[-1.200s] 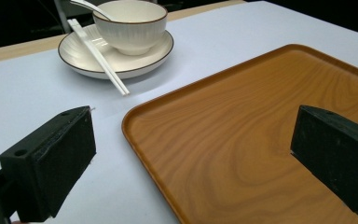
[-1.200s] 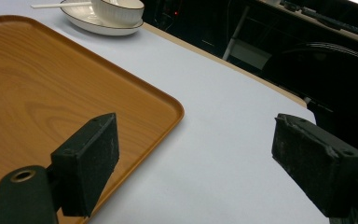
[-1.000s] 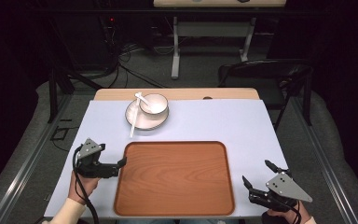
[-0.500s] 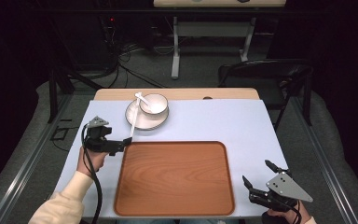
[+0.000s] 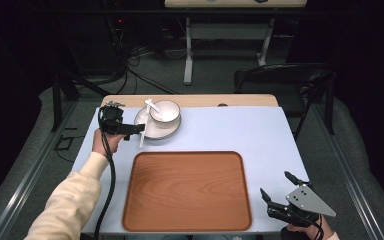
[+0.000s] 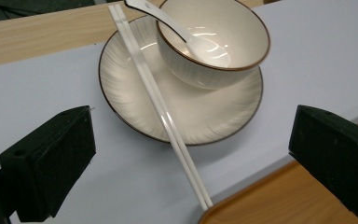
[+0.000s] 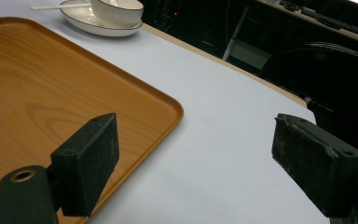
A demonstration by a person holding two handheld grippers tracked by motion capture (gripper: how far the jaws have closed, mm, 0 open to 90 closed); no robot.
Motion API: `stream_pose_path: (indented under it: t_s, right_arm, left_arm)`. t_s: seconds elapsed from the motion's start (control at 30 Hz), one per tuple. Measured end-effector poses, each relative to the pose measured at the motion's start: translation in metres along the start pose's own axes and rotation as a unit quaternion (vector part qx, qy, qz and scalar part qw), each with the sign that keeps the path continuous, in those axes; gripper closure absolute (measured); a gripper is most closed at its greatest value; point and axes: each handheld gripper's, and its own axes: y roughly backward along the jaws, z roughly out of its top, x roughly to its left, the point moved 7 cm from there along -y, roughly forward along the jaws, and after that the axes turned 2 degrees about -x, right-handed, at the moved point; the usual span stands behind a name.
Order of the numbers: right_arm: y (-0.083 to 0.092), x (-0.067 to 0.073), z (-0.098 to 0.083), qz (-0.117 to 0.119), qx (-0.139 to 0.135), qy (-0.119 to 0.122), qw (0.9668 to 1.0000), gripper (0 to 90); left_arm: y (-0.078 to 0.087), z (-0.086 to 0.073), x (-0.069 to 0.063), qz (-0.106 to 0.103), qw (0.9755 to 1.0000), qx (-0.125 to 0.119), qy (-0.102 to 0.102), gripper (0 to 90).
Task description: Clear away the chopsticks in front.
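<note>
While the left gripper [image 5: 132, 128] hangs just above the counter [image 5: 230, 130] with its jaws spread wide and nothing between them, it points at the chopsticks [image 6: 158, 100]. This looks like the reaching step, before any grab.

From the left gripper view, the white chopsticks lie right in the middle of the gap between the two black jaws. They are a pair, side by side and touching. Their far ends rest across the left part of the plate [image 6: 130, 100], and their near ends lie on the counter, just at the edge of the wooden tray [image 6: 307, 205]. They run from about 11 o'clock down to 5 o'clock in that view.

A bowl [image 6: 214, 56] sits on the plate, at about 1 o'clock from the chopsticks. A white spoon [image 6: 186, 30] leans inside the bowl.

In the high view the plate and bowl are at 11 o'clock from the tray [image 5: 187, 190], near the far side of the counter. The tray has nothing on it.

The right gripper [image 5: 280, 197] waits at the tray's 4 o'clock corner, also wide and holding nothing.

Next, I think the left gripper should go down a little more and close on both chopsticks together. They are thin and smooth, so they may slip or roll apart.
</note>
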Motion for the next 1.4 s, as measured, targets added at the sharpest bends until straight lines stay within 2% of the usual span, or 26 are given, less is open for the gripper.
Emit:
stream_pose_path:
  t_s: [0.17, 0.27, 0.37, 0.4, 0.6, 0.73, 0.83, 0.9, 0.93, 1.0, 1.07, 1.13, 1.2, 1.4]
  right_arm:
    - [0.0, 0.0, 0.0, 0.0, 0.001, -0.001, 1.0, 14.3]
    - [0.0, 0.0, 0.0, 0.0, 0.0, 0.0, 1.0, 14.3]
    - [0.0, 0.0, 0.0, 0.0, 0.0, 0.0, 1.0, 14.3]
    - [0.0, 0.0, 0.0, -0.001, 0.0, 0.0, 1.0, 14.4]
    - [0.0, -0.001, 0.0, -0.001, 0.0, 0.0, 1.0, 14.3]
    - [0.0, -0.001, 0.0, -0.001, -0.001, -0.001, 1.0, 14.3]
    - [0.0, -0.001, 0.0, -0.001, -0.001, -0.001, 1.0, 14.3]
    - [0.0, -0.001, 0.0, -0.001, -0.001, -0.001, 1.0, 14.3]
    - [0.0, -0.001, 0.0, -0.002, -0.001, -0.001, 1.0, 14.3]
    - [0.0, -0.001, 0.0, -0.002, -0.001, -0.001, 1.0, 14.3]
    - [0.0, -0.001, 0.0, -0.002, -0.001, -0.002, 1.0, 14.3]
    - [0.0, -0.001, 0.0, -0.002, -0.001, -0.002, 1.0, 14.3]
    - [0.0, -0.001, 0.0, -0.002, 0.0, -0.002, 1.0, 14.3]
    - [0.0, -0.001, 0.0, -0.003, -0.001, -0.003, 1.0, 14.3]
  left_arm:
    - [-0.012, 0.01, 0.011, 0.02, 0.9997, 0.013, 0.004, 4.5]
    - [-0.025, 0.02, 0.022, 0.042, 0.9988, 0.025, 0.004, 9.4]
    - [-0.031, 0.023, 0.026, 0.041, 0.9986, 0.03, 0.011, 14.2]
    - [-0.037, 0.027, 0.029, 0.052, 0.998, 0.035, 0.006, 15.1]
    - [-0.051, 0.031, 0.036, 0.062, 0.9967, 0.051, 0.01, 21.5]
    - [-0.064, 0.033, 0.038, 0.065, 0.9956, 0.063, 0.023, 32.5]
    - [-0.069, 0.033, 0.038, 0.069, 0.995, 0.069, 0.023, 38.3]
    - [-0.075, 0.032, 0.039, 0.076, 0.994, 0.077, 0.017, 40.2]
    - [-0.081, 0.029, 0.04, 0.082, 0.9926, 0.088, 0.017, 43.6]
    - [-0.084, 0.028, 0.04, 0.077, 0.9929, 0.088, 0.021, 45.1]
    - [-0.088, 0.026, 0.043, 0.082, 0.9919, 0.094, 0.023, 49.0]
    - [-0.091, 0.027, 0.045, 0.073, 0.9924, 0.09, 0.041, 51.2]
    - [-0.093, 0.03, 0.045, 0.069, 0.9931, 0.084, 0.044, 53.5]
    - [-0.099, 0.032, 0.042, 0.067, 0.9929, 0.089, 0.04, 61.0]
